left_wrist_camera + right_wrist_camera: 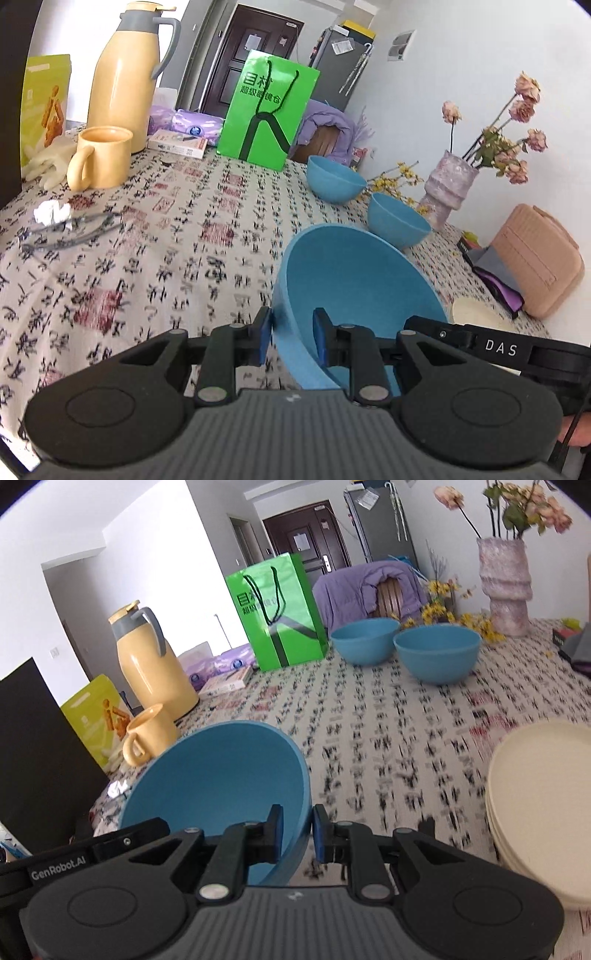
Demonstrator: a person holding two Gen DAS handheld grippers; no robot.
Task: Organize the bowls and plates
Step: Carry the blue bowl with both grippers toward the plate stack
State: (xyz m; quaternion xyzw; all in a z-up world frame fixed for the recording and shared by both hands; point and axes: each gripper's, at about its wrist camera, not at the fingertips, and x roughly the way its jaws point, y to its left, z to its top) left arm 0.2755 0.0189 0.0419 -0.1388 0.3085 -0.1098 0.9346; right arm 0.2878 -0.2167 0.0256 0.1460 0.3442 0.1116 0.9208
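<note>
Both grippers (291,338) (298,827) on one blue bowl's (354,273) rim.

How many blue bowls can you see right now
3. One large blue bowl is gripped at its rim by both grippers; two smaller bowls sit side by side near the vase, the nearer and the farther. None seem hidden.

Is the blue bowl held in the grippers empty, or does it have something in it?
Empty: the held bowl is tilted toward both cameras, and its bare blue inside shows no contents. Each gripper pinches its rim.
</note>
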